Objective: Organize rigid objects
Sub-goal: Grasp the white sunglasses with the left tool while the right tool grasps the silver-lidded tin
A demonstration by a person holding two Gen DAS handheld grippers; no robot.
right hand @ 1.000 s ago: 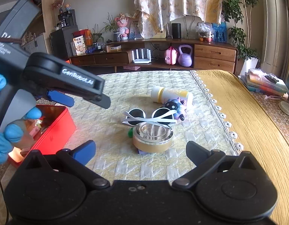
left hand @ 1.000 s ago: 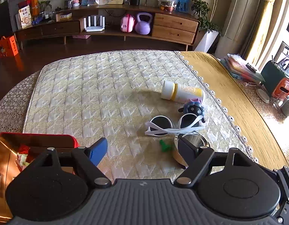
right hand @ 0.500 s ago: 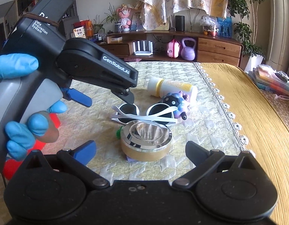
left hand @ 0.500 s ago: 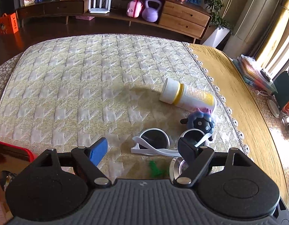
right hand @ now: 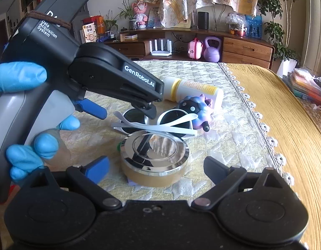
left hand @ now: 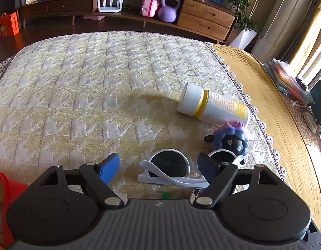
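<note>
In the left wrist view, the white-framed round-lens sunglasses (left hand: 170, 166) lie folded on the yellow quilted table cover (left hand: 97, 95), at about one o'clock from the left gripper (left hand: 158, 167). Their long axis runs crosswise to the gripper's pointing line. The left lens sits between the wide-spread jaws and the right lens is half hidden behind the dark right finger (left hand: 206, 167). Nothing is gripped, and no pad touches the frame.

In the right wrist view, the right gripper (right hand: 155, 169) brackets the round chrome-lidded gold tin (right hand: 155, 158) at twelve o'clock. Its jaws are closing from nearly full width with the tin between them, and neither pad presses on it.

So each hand seems nearer its own target: left for the sunglasses, right for the tin, which touches the sunglasses' near arms. Beyond, at one o'clock, sit the blue-and-purple spiky toy (left hand: 231, 139) and the white bottle with a yellow band (left hand: 212, 106), lying on its side. A red box's corner (left hand: 6, 183) shows at nine o'clock of the left gripper.
</note>
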